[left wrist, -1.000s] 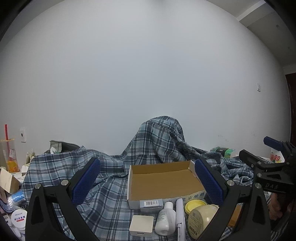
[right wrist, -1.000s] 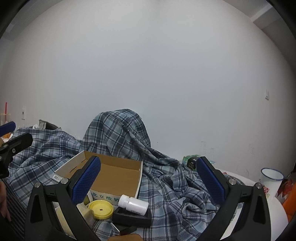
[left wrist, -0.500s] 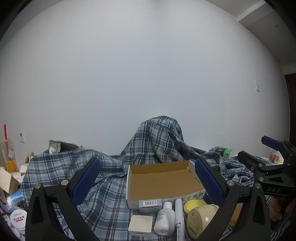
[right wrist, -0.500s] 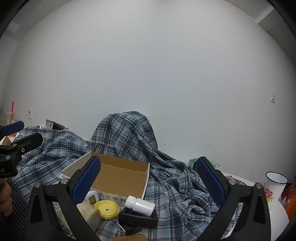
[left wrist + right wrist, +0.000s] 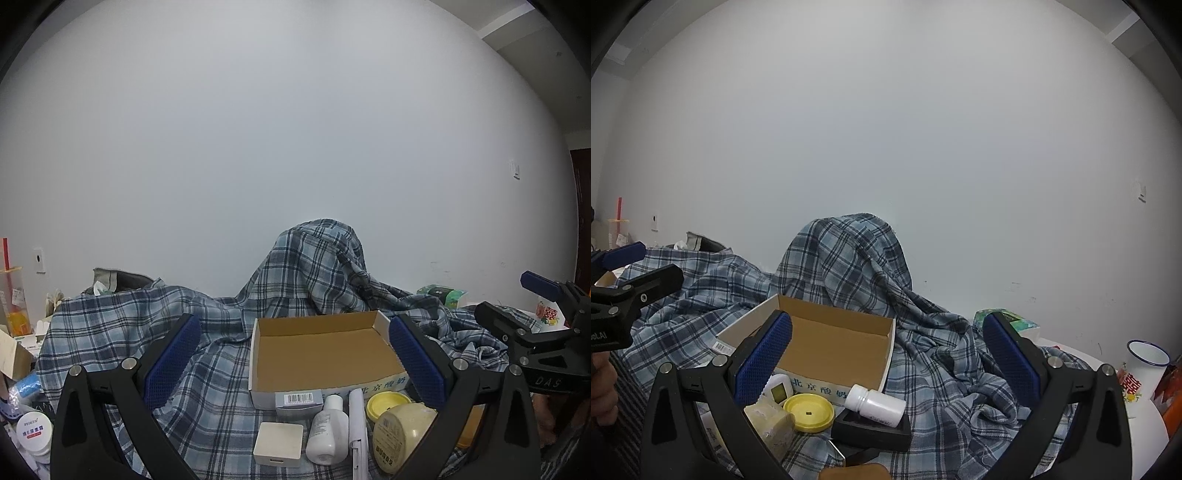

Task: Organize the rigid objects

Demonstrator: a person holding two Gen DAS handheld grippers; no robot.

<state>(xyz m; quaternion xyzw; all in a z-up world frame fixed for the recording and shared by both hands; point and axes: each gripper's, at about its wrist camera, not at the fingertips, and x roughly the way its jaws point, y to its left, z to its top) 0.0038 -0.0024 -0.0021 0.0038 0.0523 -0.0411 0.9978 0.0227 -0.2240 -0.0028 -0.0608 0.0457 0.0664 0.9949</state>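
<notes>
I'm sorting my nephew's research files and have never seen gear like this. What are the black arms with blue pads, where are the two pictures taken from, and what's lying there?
They are two hand-held claws, one in each of a person's hands, with no robot behind them. Each picture comes from a camera on one claw, looking out between its blue pads. The left claw and right claw are both open and hold nothing. A plaid cloth covers the surface. On it sits an empty cardboard box; in front lie a white bottle, a square white block, a yellow lid and a cream jar. Another white bottle rests on a black tray.
</notes>
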